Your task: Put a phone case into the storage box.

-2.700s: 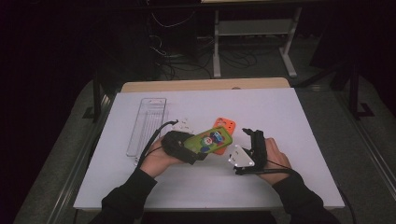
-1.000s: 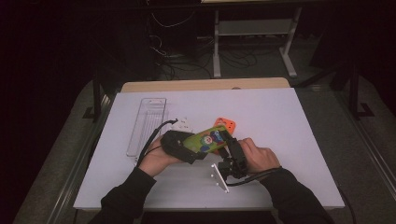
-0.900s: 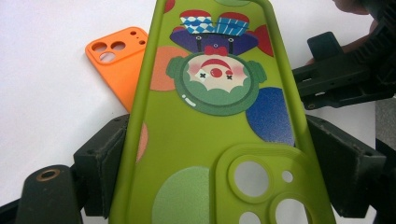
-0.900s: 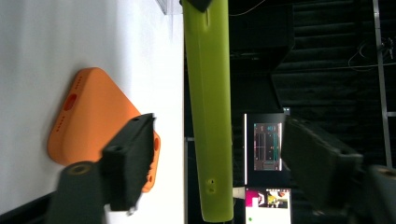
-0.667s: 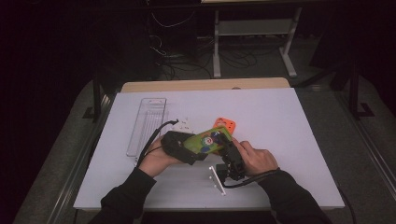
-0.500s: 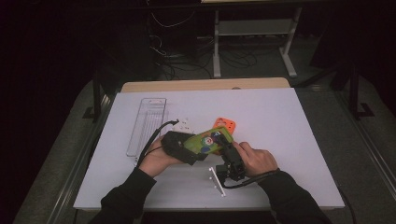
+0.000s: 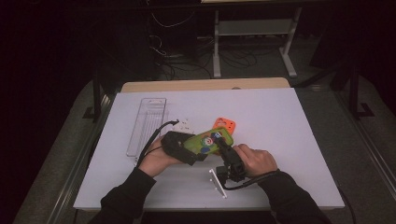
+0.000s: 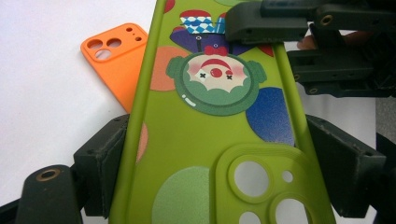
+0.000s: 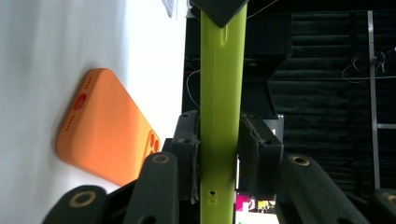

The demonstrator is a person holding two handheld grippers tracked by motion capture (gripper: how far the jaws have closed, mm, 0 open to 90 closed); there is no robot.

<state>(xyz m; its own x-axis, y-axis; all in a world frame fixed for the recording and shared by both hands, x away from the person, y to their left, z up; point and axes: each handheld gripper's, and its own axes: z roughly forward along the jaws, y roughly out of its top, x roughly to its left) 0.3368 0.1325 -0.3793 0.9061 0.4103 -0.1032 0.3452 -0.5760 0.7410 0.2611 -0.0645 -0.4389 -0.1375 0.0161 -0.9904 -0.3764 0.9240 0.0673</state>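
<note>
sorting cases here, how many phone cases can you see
2. A green phone case with a clown print is held above the table, gripped by both the left gripper and the right gripper. An orange phone case lies on the table just behind it.

No legible text or labels

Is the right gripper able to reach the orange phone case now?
Probably not at once: the right gripper is shut on the green phone case, as is the left gripper. The orange phone case lies uncovered just beyond.
</note>
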